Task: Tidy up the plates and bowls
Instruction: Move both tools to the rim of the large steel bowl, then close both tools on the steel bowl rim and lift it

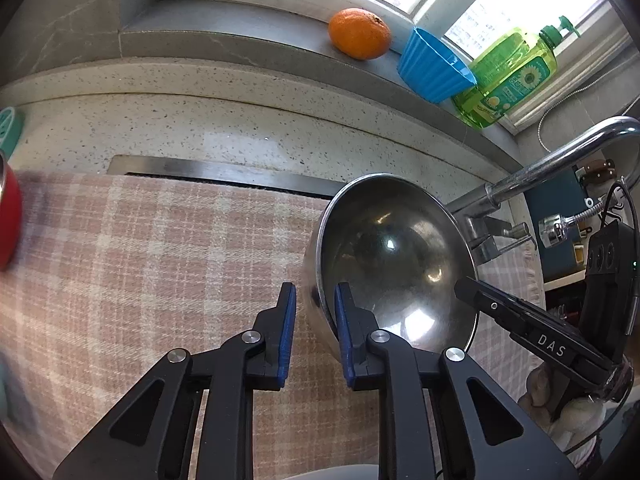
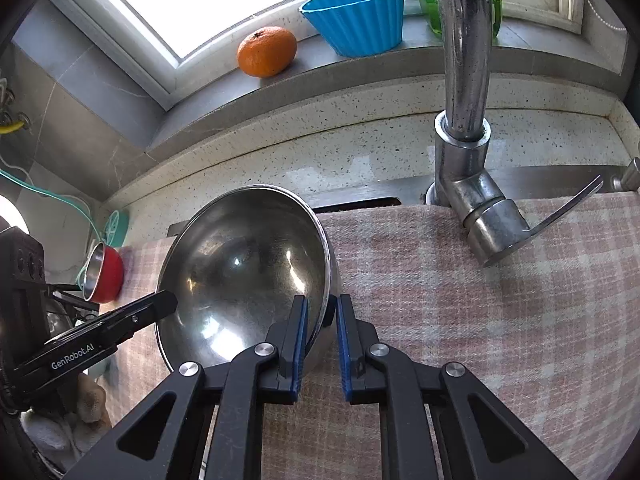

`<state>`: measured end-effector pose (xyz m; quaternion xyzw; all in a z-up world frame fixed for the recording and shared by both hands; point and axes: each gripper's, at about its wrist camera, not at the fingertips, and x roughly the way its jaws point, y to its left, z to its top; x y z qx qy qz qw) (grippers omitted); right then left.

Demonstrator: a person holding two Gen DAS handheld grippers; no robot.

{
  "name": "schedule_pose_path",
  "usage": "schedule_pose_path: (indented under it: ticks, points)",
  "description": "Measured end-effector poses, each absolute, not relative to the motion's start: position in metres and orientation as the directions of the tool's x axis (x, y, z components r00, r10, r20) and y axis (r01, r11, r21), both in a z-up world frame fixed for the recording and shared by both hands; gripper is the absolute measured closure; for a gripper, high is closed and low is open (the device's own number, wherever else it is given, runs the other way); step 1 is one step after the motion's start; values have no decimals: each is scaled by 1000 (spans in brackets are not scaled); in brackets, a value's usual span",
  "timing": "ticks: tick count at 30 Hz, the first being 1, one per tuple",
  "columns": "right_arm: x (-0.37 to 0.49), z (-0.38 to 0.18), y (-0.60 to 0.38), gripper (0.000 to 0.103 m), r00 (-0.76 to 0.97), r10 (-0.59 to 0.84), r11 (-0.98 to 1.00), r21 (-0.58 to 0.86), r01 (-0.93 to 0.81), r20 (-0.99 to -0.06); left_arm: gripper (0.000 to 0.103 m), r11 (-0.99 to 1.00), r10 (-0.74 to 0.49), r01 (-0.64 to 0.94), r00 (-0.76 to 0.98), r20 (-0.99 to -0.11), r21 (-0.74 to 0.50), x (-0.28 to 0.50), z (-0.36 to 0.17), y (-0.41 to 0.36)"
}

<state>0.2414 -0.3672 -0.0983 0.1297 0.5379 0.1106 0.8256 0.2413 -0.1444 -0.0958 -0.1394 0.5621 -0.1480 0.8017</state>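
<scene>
A large steel bowl [image 1: 396, 264] is held tilted above a pink checked cloth [image 1: 160, 260]. My left gripper [image 1: 316, 312] straddles its left rim, one blue pad inside and one outside, closed on it. My right gripper [image 2: 322, 320] straddles the opposite rim of the same bowl [image 2: 244, 272] and is closed on it too. Each gripper shows in the other's view, the right one as a black finger [image 1: 516, 320], the left one as a black finger [image 2: 120, 320]. A small red bowl with steel lining [image 2: 105, 272] lies on its side on the cloth at the left; it also shows at the left wrist view's edge [image 1: 8, 224].
A chrome faucet [image 2: 466, 120] rises at the back right of the cloth. On the window sill sit an orange [image 2: 267, 51], a blue ribbed bowl [image 2: 356, 18] and a green soap bottle [image 1: 508, 76]. A speckled stone counter [image 1: 240, 128] runs behind the cloth.
</scene>
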Motion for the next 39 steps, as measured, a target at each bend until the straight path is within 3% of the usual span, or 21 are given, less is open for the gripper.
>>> schedule_pose_path:
  ticks: [17,39]
  points:
    - [228,-86,-351,91,409,296,954,290,-79,-863,91,922,-382,81,339,-860,-378,226,-90,-135]
    - [191,-75,-267,91,354,367,925,298,-236,-860,91,933,-315,-30,414,-854,-358,160,-72,-49]
